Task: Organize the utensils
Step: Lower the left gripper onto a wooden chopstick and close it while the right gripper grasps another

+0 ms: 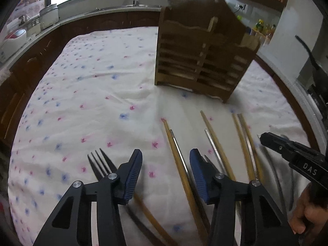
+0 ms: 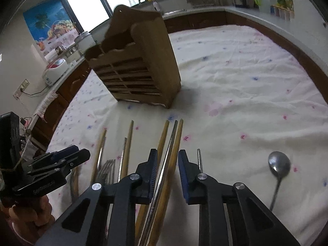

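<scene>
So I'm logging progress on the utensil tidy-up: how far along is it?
Nothing looks done: no utensil shows in the wooden holder, though its inside is hidden. In hand: the right gripper has chopsticks between its jaws, not visibly clamped. The left gripper holds nothing. Left: fork, spoon, remaining chopsticks.

Bare cloth (image 2: 246, 86) right of rack (image 2: 143, 65)

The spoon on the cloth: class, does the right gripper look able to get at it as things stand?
Probably yes. The spoon lies alone on the tablecloth, nothing around it, just beside the right gripper, whose jaws straddle chopsticks.
</scene>
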The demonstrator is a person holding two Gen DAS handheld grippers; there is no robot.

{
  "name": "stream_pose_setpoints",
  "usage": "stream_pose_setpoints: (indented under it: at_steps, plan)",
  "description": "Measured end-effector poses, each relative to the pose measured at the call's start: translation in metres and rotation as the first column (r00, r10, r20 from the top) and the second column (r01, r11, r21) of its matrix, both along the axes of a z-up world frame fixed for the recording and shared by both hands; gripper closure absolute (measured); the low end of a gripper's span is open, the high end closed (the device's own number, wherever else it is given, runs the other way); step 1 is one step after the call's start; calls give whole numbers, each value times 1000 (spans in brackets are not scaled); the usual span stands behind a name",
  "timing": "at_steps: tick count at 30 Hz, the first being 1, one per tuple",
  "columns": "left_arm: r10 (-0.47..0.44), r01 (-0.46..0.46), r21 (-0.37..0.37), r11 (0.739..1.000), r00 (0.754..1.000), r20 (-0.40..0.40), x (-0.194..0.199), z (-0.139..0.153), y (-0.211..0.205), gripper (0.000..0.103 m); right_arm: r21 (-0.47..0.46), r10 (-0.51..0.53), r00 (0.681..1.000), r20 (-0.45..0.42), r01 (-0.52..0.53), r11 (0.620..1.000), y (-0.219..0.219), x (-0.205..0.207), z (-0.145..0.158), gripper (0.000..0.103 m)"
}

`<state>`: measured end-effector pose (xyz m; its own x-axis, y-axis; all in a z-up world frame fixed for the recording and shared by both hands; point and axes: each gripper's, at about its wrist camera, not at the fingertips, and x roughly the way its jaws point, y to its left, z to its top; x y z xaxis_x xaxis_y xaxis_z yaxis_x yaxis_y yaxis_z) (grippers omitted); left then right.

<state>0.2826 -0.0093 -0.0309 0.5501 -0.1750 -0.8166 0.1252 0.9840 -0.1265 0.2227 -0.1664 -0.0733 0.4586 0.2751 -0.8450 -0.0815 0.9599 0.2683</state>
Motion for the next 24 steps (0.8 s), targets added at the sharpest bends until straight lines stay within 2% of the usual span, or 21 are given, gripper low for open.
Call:
stream_pose_setpoints:
  at_steps: [5,7,9,21,24]
  plan:
    - [-4,5,28,1000,999,-48,22,-20,-5,64,-12,1,1000,-28,-1,1000,-1,9,-9,83]
    - [-13,15,47,999,999,-35,24,-22,-9,64,-20,8,999,-41,-9,1000,0,11,-13,83]
    - [-21,23,61,998,999,-33,25,-23,-11,64,-28,9,999,-39,-10,1000,-1,9,-15,86]
    - [-50,58,120,991,996,-71,24,-23,-14,64,-52,41,998,-45,-44,998,4,23,-16,86]
    - [-58,66,110,992,995,-80,29,-22,-15,69,-70,51,998,-43,-54,996,7,29,-17,88]
